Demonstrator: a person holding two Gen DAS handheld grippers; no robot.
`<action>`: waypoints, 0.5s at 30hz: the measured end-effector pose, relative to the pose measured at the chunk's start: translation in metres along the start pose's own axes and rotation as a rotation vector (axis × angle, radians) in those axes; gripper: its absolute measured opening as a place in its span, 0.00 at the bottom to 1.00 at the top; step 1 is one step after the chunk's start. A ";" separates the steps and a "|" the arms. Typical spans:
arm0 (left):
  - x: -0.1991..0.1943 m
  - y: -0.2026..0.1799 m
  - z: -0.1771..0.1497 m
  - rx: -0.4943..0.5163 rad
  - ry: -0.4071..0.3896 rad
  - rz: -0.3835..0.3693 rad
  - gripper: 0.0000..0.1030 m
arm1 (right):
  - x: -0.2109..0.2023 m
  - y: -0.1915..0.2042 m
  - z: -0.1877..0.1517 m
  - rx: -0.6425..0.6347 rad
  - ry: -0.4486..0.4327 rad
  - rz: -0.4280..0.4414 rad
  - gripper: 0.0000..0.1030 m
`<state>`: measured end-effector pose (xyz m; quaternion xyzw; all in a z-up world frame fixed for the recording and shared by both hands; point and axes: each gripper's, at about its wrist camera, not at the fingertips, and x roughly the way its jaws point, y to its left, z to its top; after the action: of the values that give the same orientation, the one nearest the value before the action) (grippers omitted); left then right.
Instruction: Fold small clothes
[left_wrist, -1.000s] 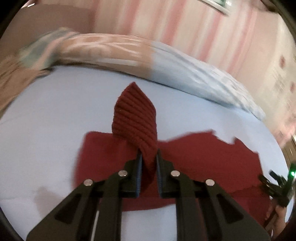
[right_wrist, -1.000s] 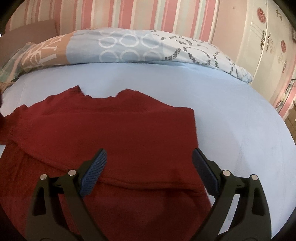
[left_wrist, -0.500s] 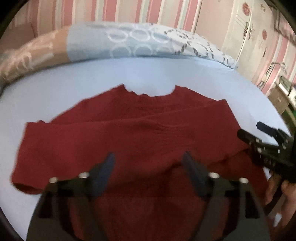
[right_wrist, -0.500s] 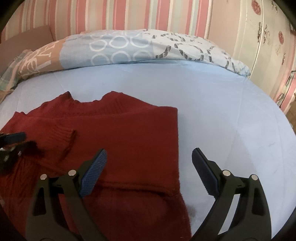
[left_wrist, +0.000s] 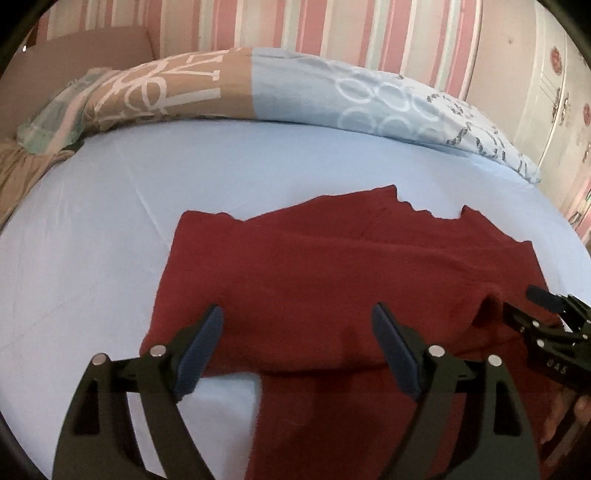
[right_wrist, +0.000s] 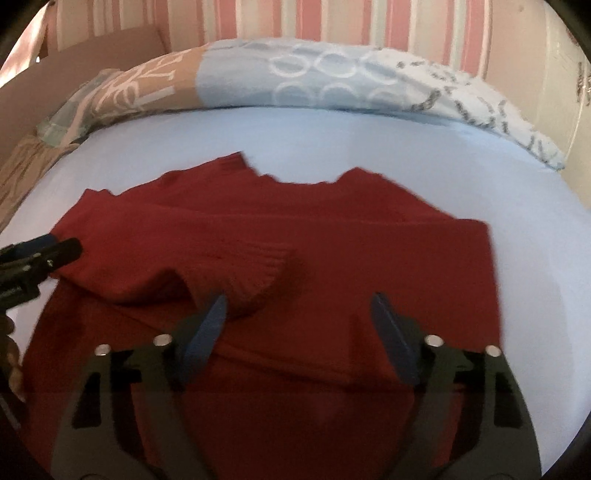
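Note:
A dark red knit sweater lies flat on the light blue bed sheet, neckline toward the pillows. Both sleeves are folded in across the body; the ribbed cuff of one rests at the middle in the right wrist view. My left gripper is open and empty, just above the sweater's left part. My right gripper is open and empty above the sweater's lower middle, near the cuff. The right gripper also shows at the right edge of the left wrist view, and the left gripper shows at the left edge of the right wrist view.
A long patterned pillow or rolled duvet runs along the head of the bed, in front of a pink striped wall. A white cupboard stands at the right. Bare blue sheet surrounds the sweater.
My left gripper let go of the sleeve it was holding up, opened, and drew back to the left. The sleeve now lies folded across the sweater. My right gripper shifted left over the sweater.

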<state>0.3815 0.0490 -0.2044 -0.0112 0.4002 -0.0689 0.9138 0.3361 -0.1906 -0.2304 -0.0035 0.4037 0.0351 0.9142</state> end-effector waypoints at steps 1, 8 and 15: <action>-0.001 -0.002 -0.001 0.016 -0.003 0.009 0.81 | -0.002 0.001 0.001 0.006 -0.009 -0.002 0.70; -0.002 -0.003 -0.007 0.038 -0.009 0.021 0.81 | -0.023 -0.018 0.001 0.124 -0.041 0.039 0.74; 0.002 -0.001 -0.005 0.013 0.001 0.016 0.81 | 0.005 0.001 0.001 0.155 0.055 0.087 0.75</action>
<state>0.3792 0.0480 -0.2091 -0.0021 0.4001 -0.0640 0.9142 0.3401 -0.1888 -0.2334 0.0839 0.4301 0.0432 0.8979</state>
